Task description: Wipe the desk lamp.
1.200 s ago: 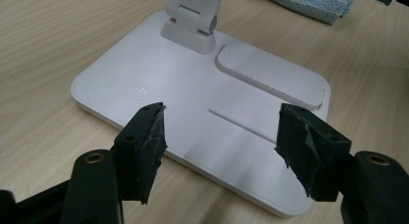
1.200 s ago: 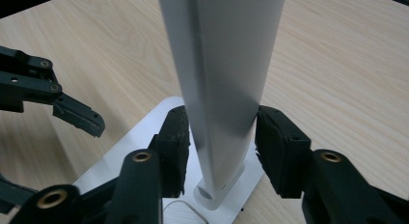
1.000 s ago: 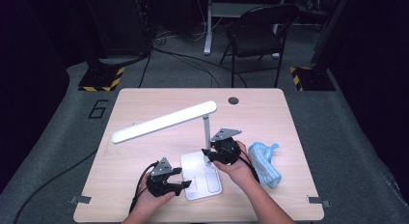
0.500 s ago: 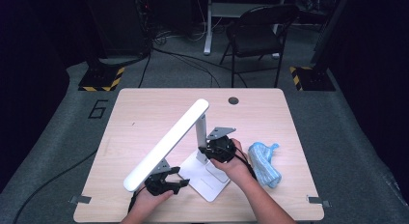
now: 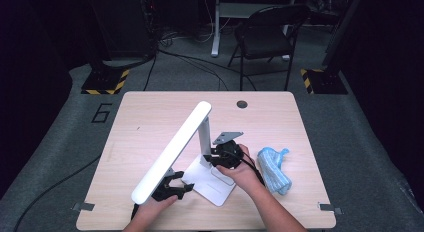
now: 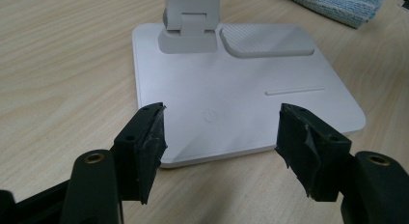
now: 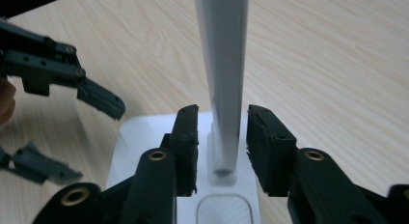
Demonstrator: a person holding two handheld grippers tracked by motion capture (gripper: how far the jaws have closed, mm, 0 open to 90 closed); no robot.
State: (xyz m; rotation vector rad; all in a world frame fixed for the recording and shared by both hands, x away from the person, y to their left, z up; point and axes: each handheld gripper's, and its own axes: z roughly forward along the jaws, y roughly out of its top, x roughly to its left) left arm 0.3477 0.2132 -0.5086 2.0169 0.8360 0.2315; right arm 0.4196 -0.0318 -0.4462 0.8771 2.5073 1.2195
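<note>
Right hand-held gripper straddles lamp post, jaws just opening, slight gaps each side. Left hand-held gripper apart at lamp base edge on desk. Lamp prob. light, stiff, smooth plastic, top-heavy w/ long head; grip post low, steady base.

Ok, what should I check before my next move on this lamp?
1. Post between the right tool's jaws: ok.
2. Right tool gripping the post: not ok; its jaws have just been opening, with a gap on each side.
3. Left tool open: ok, at the base's near edge, not touching.
4. Base flat on the table: ok.
5. Cloth apart from the base: ok.
6. Lamp head clear of the left tool: cannot tell; it hangs over it.
</note>
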